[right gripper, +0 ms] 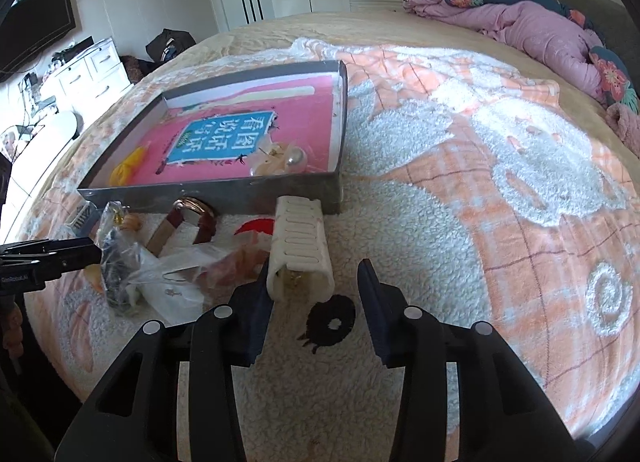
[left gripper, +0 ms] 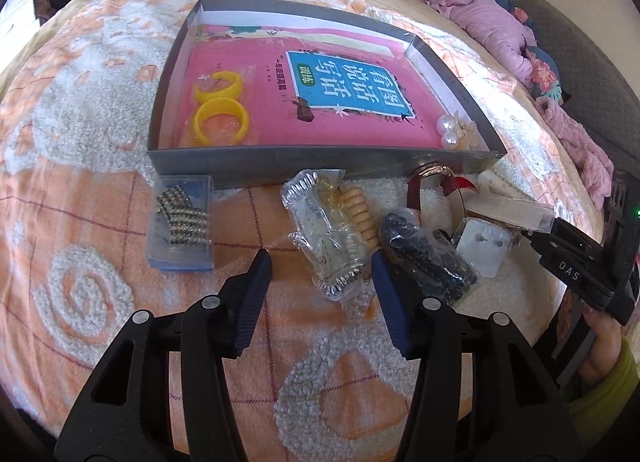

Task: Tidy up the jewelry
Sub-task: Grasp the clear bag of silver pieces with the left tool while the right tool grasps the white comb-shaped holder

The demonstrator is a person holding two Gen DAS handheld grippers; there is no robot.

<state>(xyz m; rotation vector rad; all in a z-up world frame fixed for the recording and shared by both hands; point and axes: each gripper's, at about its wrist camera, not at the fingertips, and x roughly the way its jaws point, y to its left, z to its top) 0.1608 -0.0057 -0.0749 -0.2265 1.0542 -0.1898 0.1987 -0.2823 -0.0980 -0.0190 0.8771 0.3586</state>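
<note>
partly done: yellow bangles (left gripper: 220, 111) and pearl earrings (left gripper: 450, 131) already in the grey tray (left gripper: 320, 165); bagged pieces (left gripper: 332, 229) still loose on the bed. left tool (left gripper: 320, 262) and right tool (right gripper: 316, 274) both released, gripping nothing

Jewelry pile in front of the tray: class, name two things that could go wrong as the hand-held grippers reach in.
1. The left hand-held gripper straddles a crinkly clear packet lying against the bag of dark beads; it might pinch both or slip off the plastic.
2. The right hand-held gripper has the white case off-centre, against its left finger; closing could push it aside.
</note>
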